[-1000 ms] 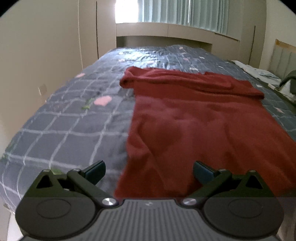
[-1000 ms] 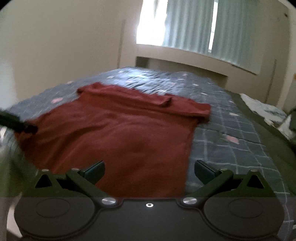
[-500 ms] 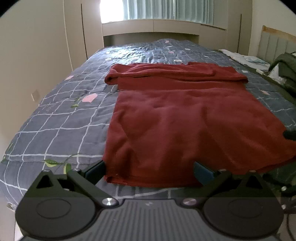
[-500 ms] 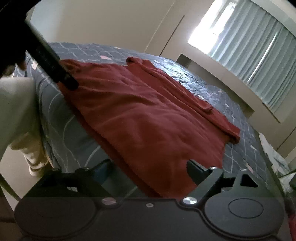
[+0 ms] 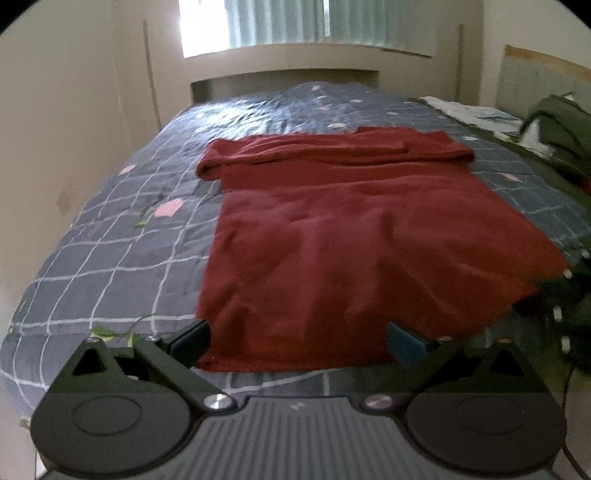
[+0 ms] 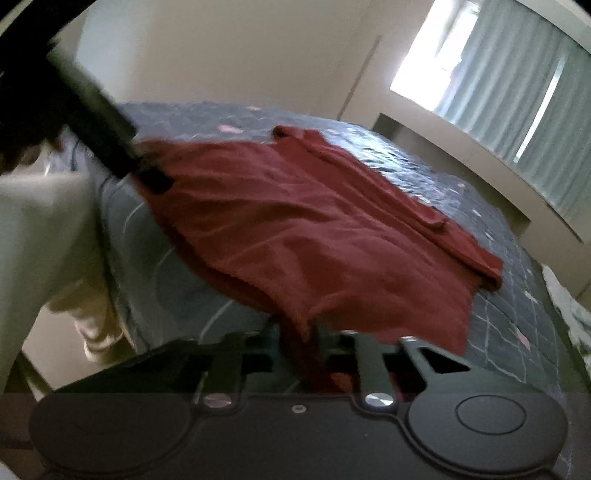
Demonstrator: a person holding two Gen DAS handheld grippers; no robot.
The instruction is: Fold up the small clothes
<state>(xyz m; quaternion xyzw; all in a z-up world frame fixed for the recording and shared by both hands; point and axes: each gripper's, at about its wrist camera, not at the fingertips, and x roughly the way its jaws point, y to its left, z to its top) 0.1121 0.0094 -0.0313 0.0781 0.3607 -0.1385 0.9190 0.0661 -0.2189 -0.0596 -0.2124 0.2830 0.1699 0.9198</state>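
No brand names or readable writing can be made out in either view, just a tiny pale mark on the gripper body that can't be deciphered. In the left wrist view, the left gripper (image 5: 297,341) is seen with its jaws spread wide and nothing pinched; the near hem of the red garment (image 5: 354,236) is framed between the two fingertips, with the left one sitting right at the cloth's near corner. The garment is laid flat on the grey checked bedspread (image 5: 110,251), its far end bunched into a rolled fold toward the window (image 5: 295,22). Some dark green clothing (image 5: 561,125) is piled at the far right by the headboard. Compared with a second ago, the view has been slid sideways so the garment's near left corner now sits by the left fingertip rather than mid-frame, and more of the cloth's right edge is shown. In the right wrist view, the right gripper (image 6: 295,343) is seen clamped nearly closed on the garment's near corner, a pinch of red cloth being bunched up between the pads; its jaws have just been closing, having stood wide a second ago with the cloth only lying ahead of them. The whole view has also been rolled since then, so the bed is tilted. The left gripper's dark finger is seen at upper left, at the garment's other near corner, beside a pale sleeve (image 6: 40,229).
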